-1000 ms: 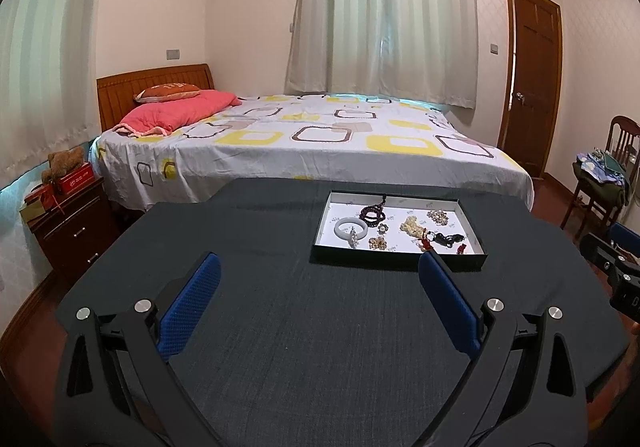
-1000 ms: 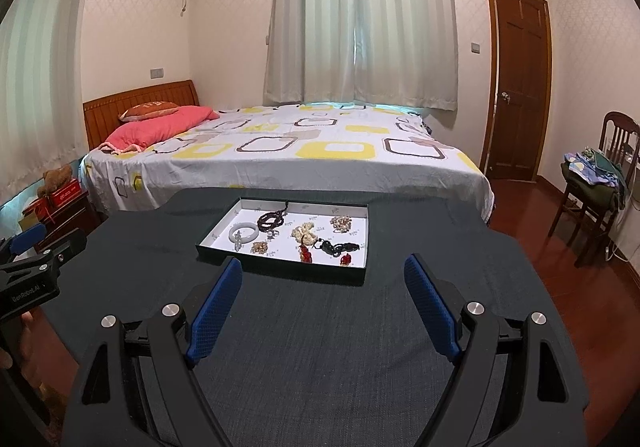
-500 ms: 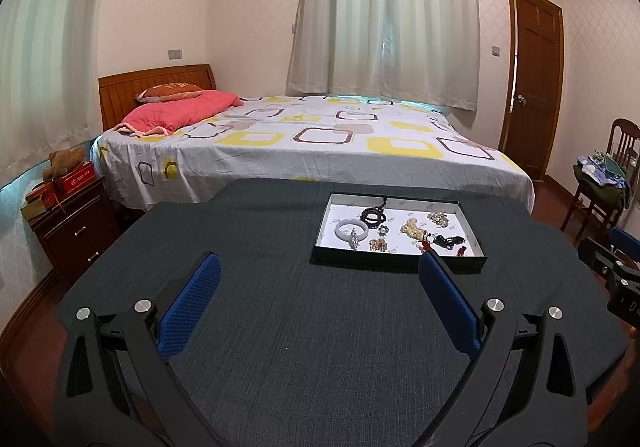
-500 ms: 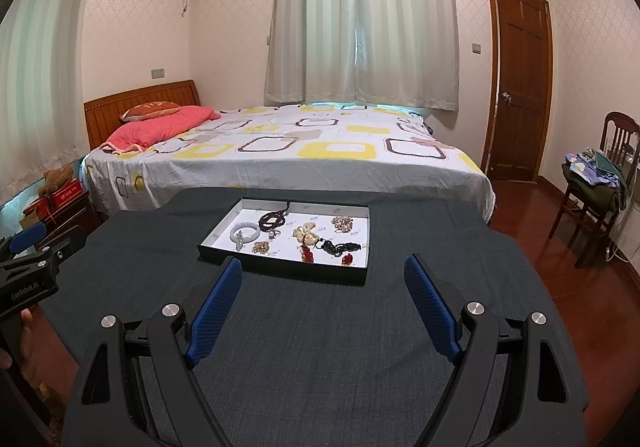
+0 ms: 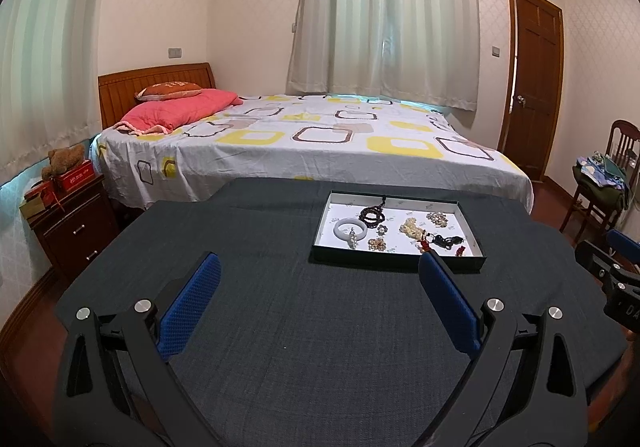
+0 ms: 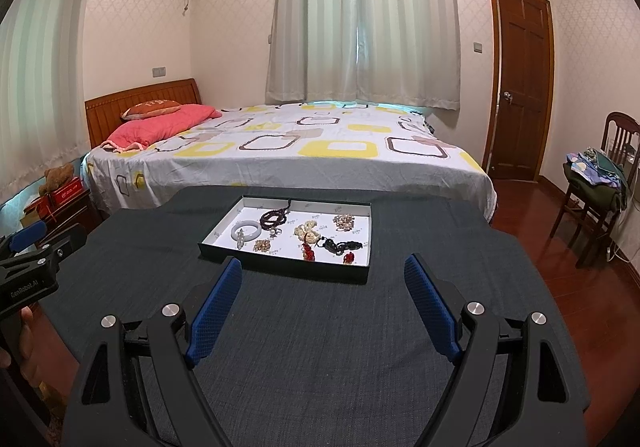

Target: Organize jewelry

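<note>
A shallow black tray [image 5: 396, 265] with a white floor sits on the dark cloth table [image 5: 260, 239]; it also shows in the right wrist view [image 6: 280, 273]. In it lie a white bangle [image 5: 350, 228], a dark bead string [image 5: 372, 214], pale bead clusters [image 5: 412, 227], a black cord piece [image 5: 444, 240] and small red charms [image 6: 308, 250]. My left gripper [image 5: 319, 263] is open and empty, short of the tray's near edge. My right gripper [image 6: 322, 267] is open and empty, also just short of the tray.
A bed [image 5: 320, 139] stands behind the table. A wooden nightstand [image 5: 68, 223] with red boxes is at the left. A chair [image 6: 592, 187] piled with clothes and a door [image 6: 520, 87] are at the right. Wooden floor lies right of the table.
Both grippers have crept slightly forward toward the tray. Their jaws stay open.
</note>
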